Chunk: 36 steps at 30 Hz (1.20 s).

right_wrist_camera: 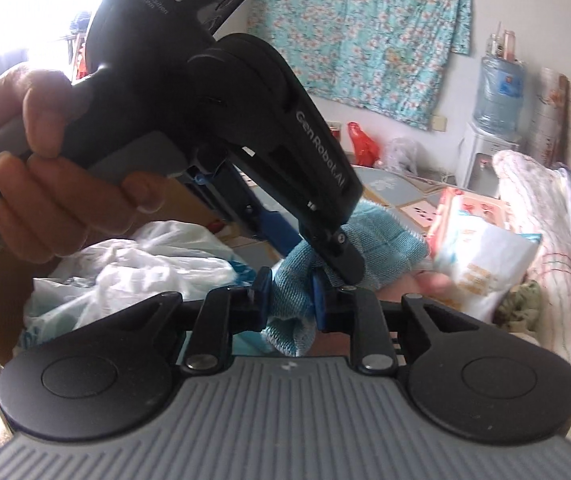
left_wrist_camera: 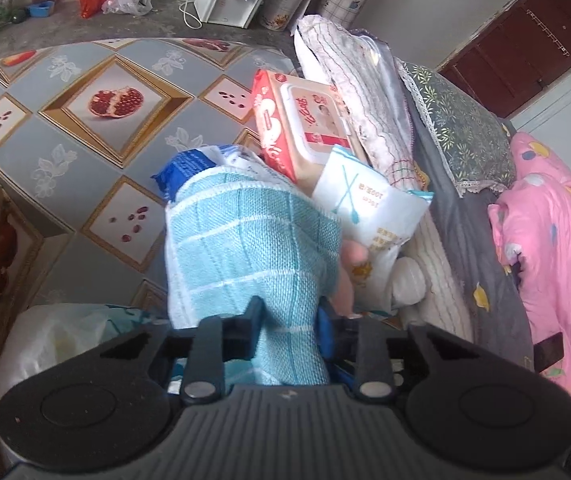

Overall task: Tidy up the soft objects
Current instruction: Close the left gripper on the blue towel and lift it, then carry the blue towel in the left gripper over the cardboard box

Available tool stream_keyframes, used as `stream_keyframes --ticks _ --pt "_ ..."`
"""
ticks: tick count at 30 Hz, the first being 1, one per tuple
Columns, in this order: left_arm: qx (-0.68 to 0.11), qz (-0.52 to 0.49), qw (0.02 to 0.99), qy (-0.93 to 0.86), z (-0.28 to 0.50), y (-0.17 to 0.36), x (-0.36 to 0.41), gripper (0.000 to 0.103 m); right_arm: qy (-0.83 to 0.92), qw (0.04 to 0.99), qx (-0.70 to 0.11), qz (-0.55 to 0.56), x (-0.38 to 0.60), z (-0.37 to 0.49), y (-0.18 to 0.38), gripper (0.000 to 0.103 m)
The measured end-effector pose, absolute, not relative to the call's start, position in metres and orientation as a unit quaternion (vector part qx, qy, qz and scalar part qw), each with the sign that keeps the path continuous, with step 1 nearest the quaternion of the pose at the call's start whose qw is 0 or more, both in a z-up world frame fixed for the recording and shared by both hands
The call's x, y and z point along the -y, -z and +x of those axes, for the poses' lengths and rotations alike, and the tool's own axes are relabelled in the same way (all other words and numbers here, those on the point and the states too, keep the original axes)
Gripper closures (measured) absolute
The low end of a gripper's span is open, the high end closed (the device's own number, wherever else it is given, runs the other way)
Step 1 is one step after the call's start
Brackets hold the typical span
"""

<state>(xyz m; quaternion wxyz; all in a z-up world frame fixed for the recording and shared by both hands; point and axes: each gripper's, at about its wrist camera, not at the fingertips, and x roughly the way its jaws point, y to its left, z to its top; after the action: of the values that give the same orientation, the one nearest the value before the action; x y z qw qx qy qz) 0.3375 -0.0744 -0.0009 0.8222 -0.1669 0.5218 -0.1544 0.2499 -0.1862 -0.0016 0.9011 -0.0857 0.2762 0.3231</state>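
So the biggest thing in my left view was the bed (left_wrist_camera: 485,240), piled with a pink quilt (left_wrist_camera: 557,248), a green leafy pillow (left_wrist_camera: 461,136) and a folded pale blanket (left_wrist_camera: 349,80). Beside it was the counter (left_wrist_camera: 85,120) with its pomegranate-print cover, and a white plastic bag (right_wrist_camera: 133,264) sat crumpled at the near left. The blue checked cloth (left_wrist_camera: 245,248) was up off everything, caught between both tools right in front of the cameras. My left hand-held gripper (left_wrist_camera: 285,320) was clamped tight onto one bunched end of it, and my right hand-held gripper (right_wrist_camera: 291,296) was pinched down on the other end, pads squeezing the fabric. From the right view I could see a hand (right_wrist_camera: 57,152) wrapped round the left tool's grip. Behind the cloth sat a red wet-wipes pack (left_wrist_camera: 301,120) leaning on the blanket, and a small white cotton-swab packet (left_wrist_camera: 369,208) just beside the cloth.
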Motion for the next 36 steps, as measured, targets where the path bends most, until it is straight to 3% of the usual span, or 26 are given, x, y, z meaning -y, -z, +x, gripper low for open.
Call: stream_keyframes --ticks 3,11,17,28,36 --pt "-0.511 -0.131 0.839 0.135 0.328 -0.003 0.070 0.087 -0.335 0.895 -0.286 -0.069 0.181 0.246 -0.003 0.082" --pt "-0.477 -0.043 0.873 0.094 0.305 -0.015 0.057 0.088 -0.339 0.892 -0.294 -0.046 0.183 0.235 -0.011 0.069" --pt "-0.435 -0.044 0.892 0.115 0.285 -0.038 0.045 0.089 -0.326 0.899 -0.292 -0.004 0.204 0.234 -0.022 0.062" --pt "-0.358 -0.148 0.892 0.234 0.221 -0.100 0.025 0.089 -0.276 0.917 -0.264 0.117 0.283 0.207 -0.046 0.059" --pt "-0.400 -0.193 0.847 0.292 0.197 -0.068 0.015 0.089 -0.277 0.875 -0.298 0.261 0.322 0.198 -0.008 0.058"
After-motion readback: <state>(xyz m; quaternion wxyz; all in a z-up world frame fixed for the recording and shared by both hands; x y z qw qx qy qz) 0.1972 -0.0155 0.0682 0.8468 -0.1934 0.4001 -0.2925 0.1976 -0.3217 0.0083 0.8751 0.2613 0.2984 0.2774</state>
